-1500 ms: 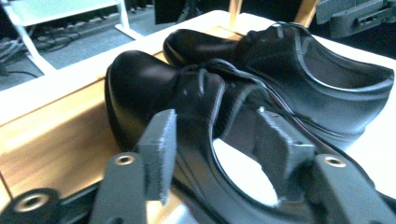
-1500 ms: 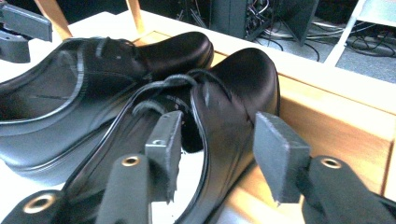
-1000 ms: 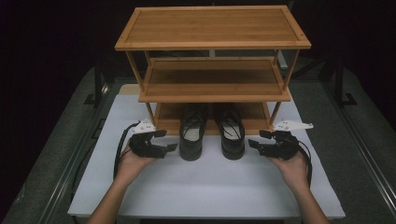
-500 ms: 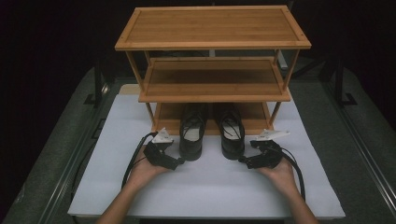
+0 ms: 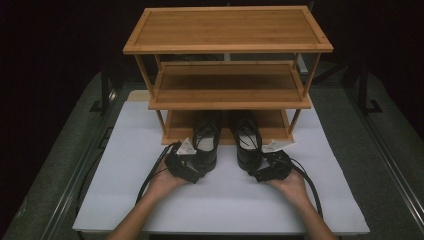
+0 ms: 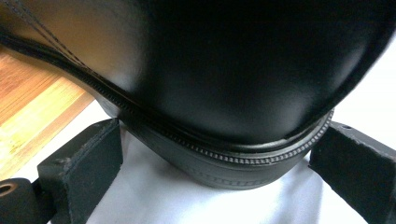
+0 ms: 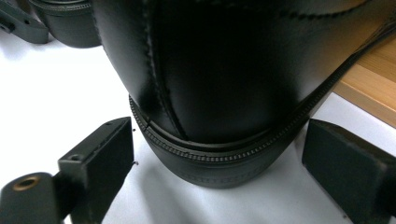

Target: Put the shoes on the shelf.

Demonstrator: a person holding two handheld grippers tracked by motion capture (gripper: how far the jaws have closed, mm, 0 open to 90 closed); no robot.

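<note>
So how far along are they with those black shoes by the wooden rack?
Early on. Done: both shoes sit with toes tucked under the rack, heels out on the white mat. In hand: the left gripper and right gripper are open around one heel each, not clamped. Left: gripping and moving them; both upper shelves are bare.

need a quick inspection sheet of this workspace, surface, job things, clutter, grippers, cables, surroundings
Surface: white mat on a grey table, bare toward the person.
Job's things: three-tier bamboo shoe rack; left black leather shoe and right black leather shoe on the bottom tier, heels jutting out over the mat.
Clutter: nothing seen.
Grippers: left gripper open, jaws either side of the left shoe's heel; right gripper open, jaws astride the right shoe's heel.
Cables: black cable loops beside the left hand; another by the right hand.
Surroundings: dark; black stands at both sides.
</note>
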